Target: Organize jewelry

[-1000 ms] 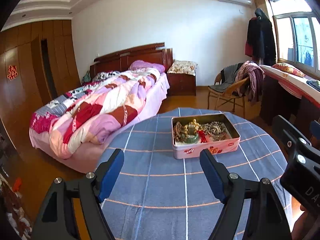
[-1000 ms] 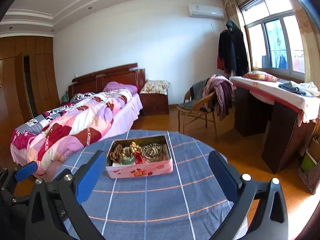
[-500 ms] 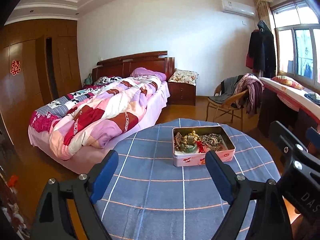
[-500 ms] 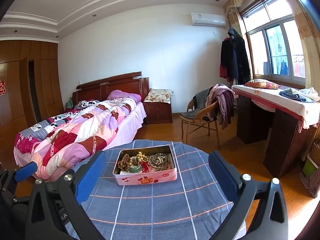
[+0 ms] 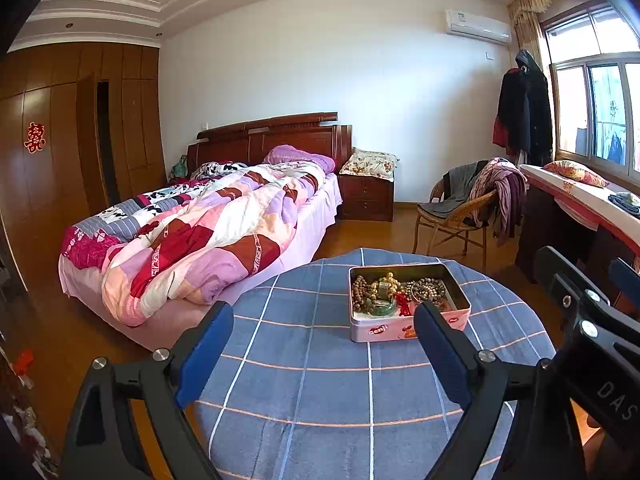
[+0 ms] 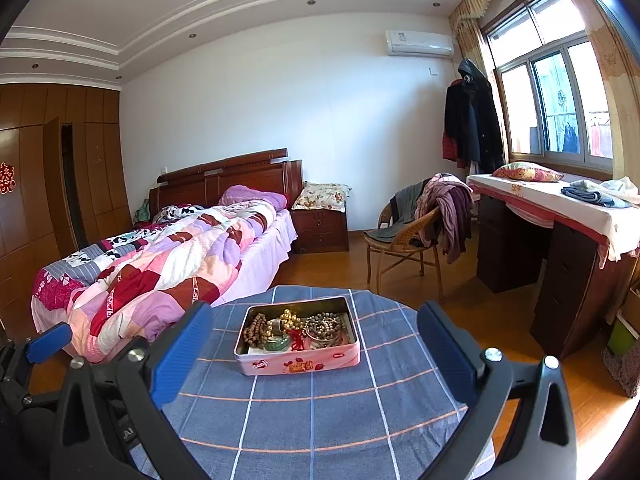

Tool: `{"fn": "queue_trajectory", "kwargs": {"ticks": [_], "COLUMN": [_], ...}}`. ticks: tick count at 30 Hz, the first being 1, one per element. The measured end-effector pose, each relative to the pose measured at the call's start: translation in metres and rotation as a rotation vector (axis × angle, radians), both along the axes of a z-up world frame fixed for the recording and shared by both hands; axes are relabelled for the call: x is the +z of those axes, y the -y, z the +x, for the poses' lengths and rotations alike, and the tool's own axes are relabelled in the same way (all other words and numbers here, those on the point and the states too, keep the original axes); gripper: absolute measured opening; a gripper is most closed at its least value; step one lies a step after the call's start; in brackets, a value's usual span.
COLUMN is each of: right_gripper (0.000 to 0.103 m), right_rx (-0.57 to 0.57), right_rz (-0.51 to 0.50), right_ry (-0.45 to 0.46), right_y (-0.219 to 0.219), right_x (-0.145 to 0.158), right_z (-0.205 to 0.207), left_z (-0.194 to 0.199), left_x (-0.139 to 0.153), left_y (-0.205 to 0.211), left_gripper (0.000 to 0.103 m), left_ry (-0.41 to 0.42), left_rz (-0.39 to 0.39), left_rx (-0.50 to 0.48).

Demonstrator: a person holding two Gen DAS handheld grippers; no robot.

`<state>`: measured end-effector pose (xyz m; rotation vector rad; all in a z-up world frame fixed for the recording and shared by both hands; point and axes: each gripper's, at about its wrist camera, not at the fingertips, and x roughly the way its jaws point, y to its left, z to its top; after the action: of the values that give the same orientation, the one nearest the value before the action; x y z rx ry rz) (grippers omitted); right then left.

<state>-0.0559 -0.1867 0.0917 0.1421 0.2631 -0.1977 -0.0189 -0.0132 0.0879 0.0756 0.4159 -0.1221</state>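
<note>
Left gripper [image 5: 323,350] spread wide, blue pads [image 5: 202,354] well apart with nothing between them, held above the near part of the table [image 5: 304,400]. Right gripper [image 6: 314,354] likewise spread wide and holding nothing, blue pads [image 6: 180,356] well apart, also above the near part of the table, just beside the left one, whose blue tip shows at the left edge of the right wrist view. Beyond the fingers, a round table under a blue cloth with white and orange grid lines. On the far half of that cloth, a pink rectangular tin [image 5: 408,302] [image 6: 298,340], lid off, well ahead of both pairs of fingers and touched by neither; in the left wrist view partly overlapped by the right-hand pad, in the right wrist view framed between the two pads. Inside the tin, a heap of jewelry [image 6: 294,330]: brown bead strings at the left, gold beads in the middle, a green bangle [image 6: 277,345] toward the front, a red knotted piece [image 6: 297,340] beside it, grey-brown bead loops at the right. Farther out, a bed [image 5: 208,232] with a patchwork quilt to the left, a wicker chair [image 6: 404,248] draped with clothes beyond the table, a desk [image 6: 560,232] under the window at the right.
</note>
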Motion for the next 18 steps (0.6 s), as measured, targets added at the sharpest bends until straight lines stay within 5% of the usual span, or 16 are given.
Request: {"fn": "queue_trajectory", "kwargs": {"ticks": [18], "right_gripper": [0.103], "right_rx": [-0.006], "right_rz": [0.015], "right_ry": [-0.029], "right_y": [0.005], "right_x": [-0.0027], "right_z": [0.0012], "left_z": [0.0005], "left_x": [-0.002], "left_y": [0.0], "left_gripper": [0.092], "left_ry": [-0.011], "left_rz": [0.003], "left_rx": [-0.006]}}
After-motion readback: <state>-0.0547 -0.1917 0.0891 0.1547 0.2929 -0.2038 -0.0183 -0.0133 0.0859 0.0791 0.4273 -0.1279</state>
